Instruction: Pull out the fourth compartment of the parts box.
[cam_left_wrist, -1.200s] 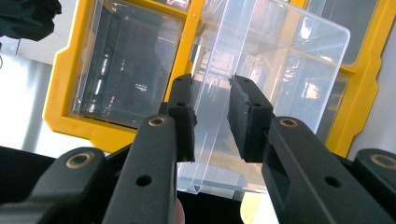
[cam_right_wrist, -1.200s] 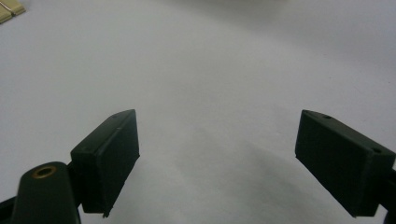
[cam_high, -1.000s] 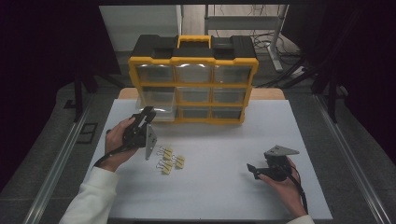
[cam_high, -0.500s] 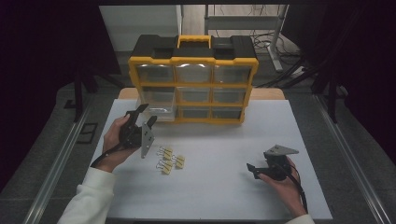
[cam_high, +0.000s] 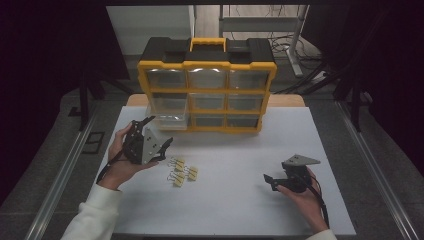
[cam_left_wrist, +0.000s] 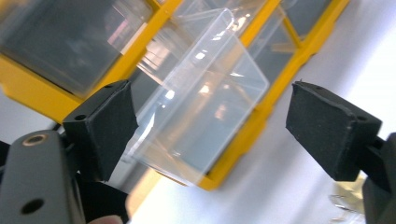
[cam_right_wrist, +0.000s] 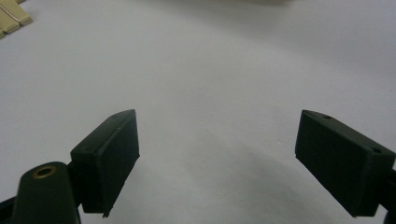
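Observation:
A yellow and black organiser (cam_high: 207, 55) with clear drawers stands at the table's far side. Its bottom-left clear drawer (cam_high: 167, 120) (cam_left_wrist: 205, 107) is pulled partly out. My left gripper (cam_high: 159, 131) (cam_left_wrist: 210, 112) hovers just in front of that drawer. Its jaws have just been opening and now stand wide, with the drawer seen beyond the gap and neither pad touching it. Several yellow binder clips (cam_high: 181, 171) lie on the white table to the right of the left hand. My right gripper (cam_high: 270, 180) (cam_right_wrist: 217, 154) rests low at the right, open over bare table.
The white table (cam_high: 235, 150) has free room in the middle and along the front. One binder clip shows at the edge of the left gripper view (cam_left_wrist: 348, 200) and another in the right gripper view (cam_right_wrist: 11, 18). Dark floor and metal rails flank the table.
The left gripper's jaws went from nearly shut at the drawer front to wide open, and the hand lifted slightly back from the drawer. The right hand kept still.

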